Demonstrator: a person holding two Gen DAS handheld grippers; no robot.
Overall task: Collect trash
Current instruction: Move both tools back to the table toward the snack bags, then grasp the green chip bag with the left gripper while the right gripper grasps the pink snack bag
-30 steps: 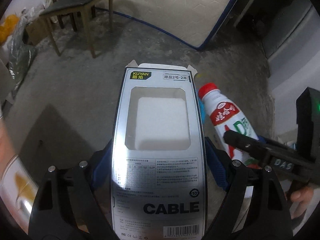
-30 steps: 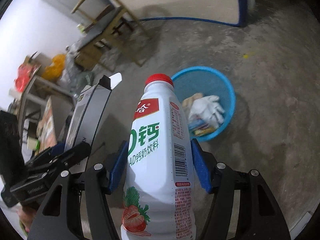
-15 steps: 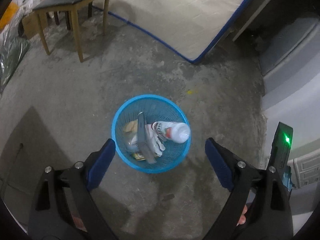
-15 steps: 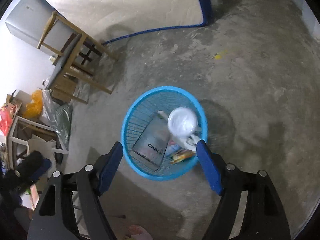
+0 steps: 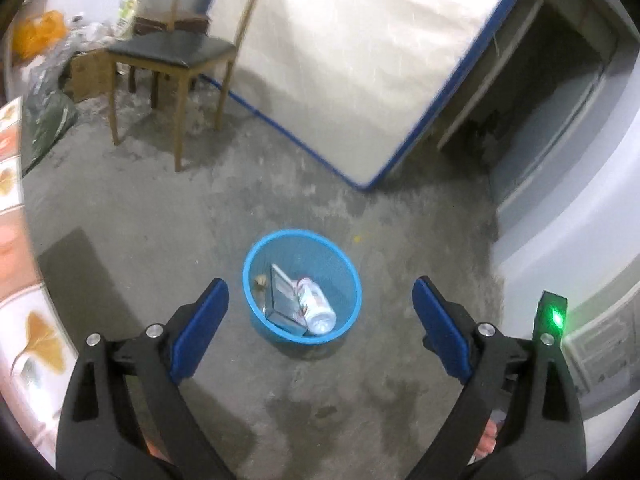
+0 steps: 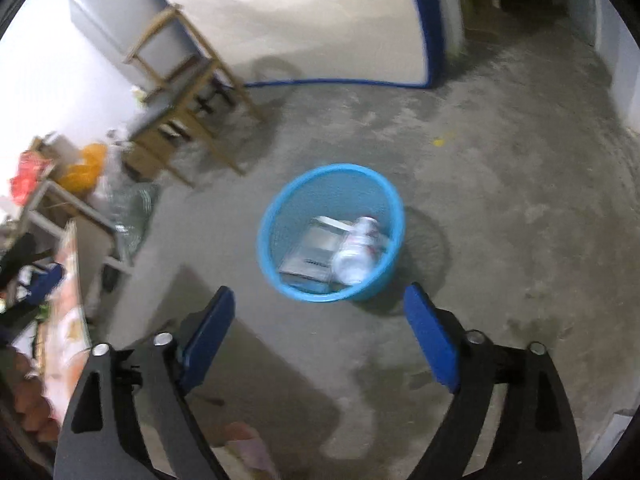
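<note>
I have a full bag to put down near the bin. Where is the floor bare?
Bare concrete lies between the blue basket and the mattress, and in front of the basket toward both open grippers. Crowded: the left side, with the chair and bags by the wall.

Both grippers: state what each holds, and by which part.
Nothing. The left gripper and right gripper are open, jaws just widened; the grey cable box and white milk bottle lie in the blue mesh bin.

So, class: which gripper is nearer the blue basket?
Right, probably. The basket looks larger in its view, just beyond the fingertips of the right gripper; from the left gripper it looks smaller, farther below. Both jaws have just been opening, holding nothing.
</note>
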